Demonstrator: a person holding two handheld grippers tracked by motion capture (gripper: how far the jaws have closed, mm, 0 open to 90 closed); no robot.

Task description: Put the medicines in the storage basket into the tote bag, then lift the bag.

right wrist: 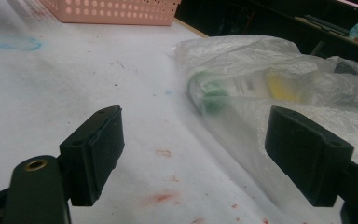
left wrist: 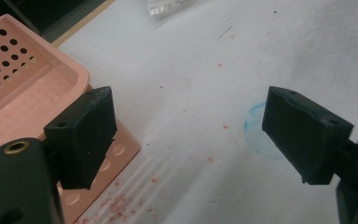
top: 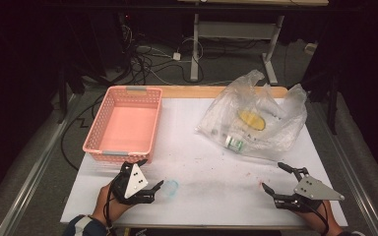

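Note:
A clear plastic bag [top: 256, 118] lies at the back right of the white table [top: 206, 167]. Inside it are a yellow item [top: 252, 119] and a green-capped bottle [top: 235, 143]; the bag [right wrist: 279, 93] and bottle [right wrist: 209, 91] lie ahead of the right jaws. An empty pink perforated basket [top: 123, 123] stands at the back left. My left gripper [top: 150, 173] is open near the table's front left, just in front of the basket [left wrist: 23, 98]. My right gripper [top: 276, 177] is open at the front right, near the bag's front edge. Nothing is between either pair of jaws.
A faint blue ring mark [top: 171, 188] is on the table by the left gripper, also as the blue ring [left wrist: 261, 130]. Red specks [right wrist: 163, 196] stain the surface. Beyond the table are cables [top: 142, 64] on the floor and a desk frame [top: 236, 39].

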